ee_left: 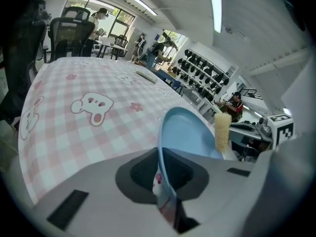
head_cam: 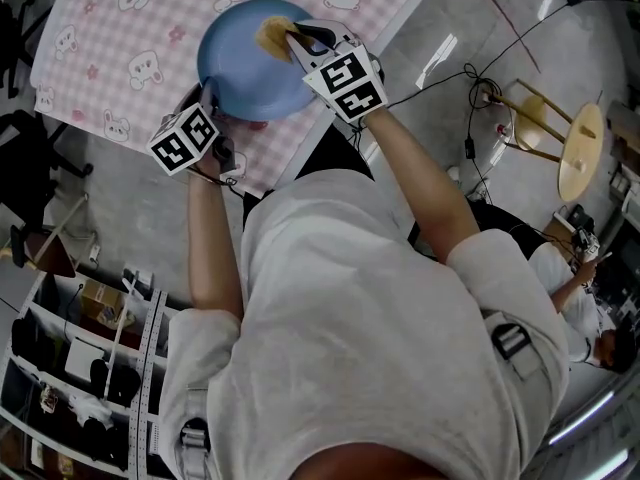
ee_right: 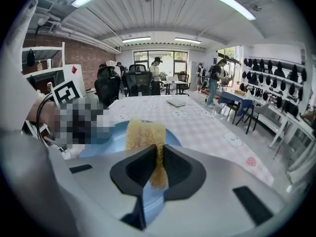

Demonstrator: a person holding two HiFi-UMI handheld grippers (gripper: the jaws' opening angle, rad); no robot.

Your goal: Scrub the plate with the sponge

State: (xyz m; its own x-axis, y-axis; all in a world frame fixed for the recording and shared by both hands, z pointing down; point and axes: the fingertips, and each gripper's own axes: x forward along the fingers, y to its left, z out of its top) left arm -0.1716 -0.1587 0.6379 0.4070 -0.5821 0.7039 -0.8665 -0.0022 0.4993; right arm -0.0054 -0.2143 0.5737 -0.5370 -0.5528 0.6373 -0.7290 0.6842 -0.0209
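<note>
- Blue plate [head_cam: 250, 63] sits on the pink checked tablecloth [head_cam: 120, 38]. The table edge runs just beside the plate's near rim.
- Left gripper [head_cam: 208, 100] is clenched on the plate's near-left rim, which sits thin between the jaws. A bit of pink-print cloth seems caught in the same gap, though that's hard to confirm.
- Right gripper [head_cam: 297, 40] is clamped on the yellow sponge [head_cam: 272, 34], pinching only its rear part; the rest sticks out over the plate's far inner face. Touching or just above it, can't tell.
- Step, as I judge it: scrubbing is under way or about to start.
- Risk: a hard sponge push levers the thin rim out of the left jaws, and the plate spins or skids.
- Risk: with the table edge that near the plate, a skid toward the person could drop it off.
- Risk: the sponge is soft and held by little, so drag on the plate may twist it loose.
- Risk: if cloth is pinched, moving the plate tugs and bunches the tablecloth.
</note>
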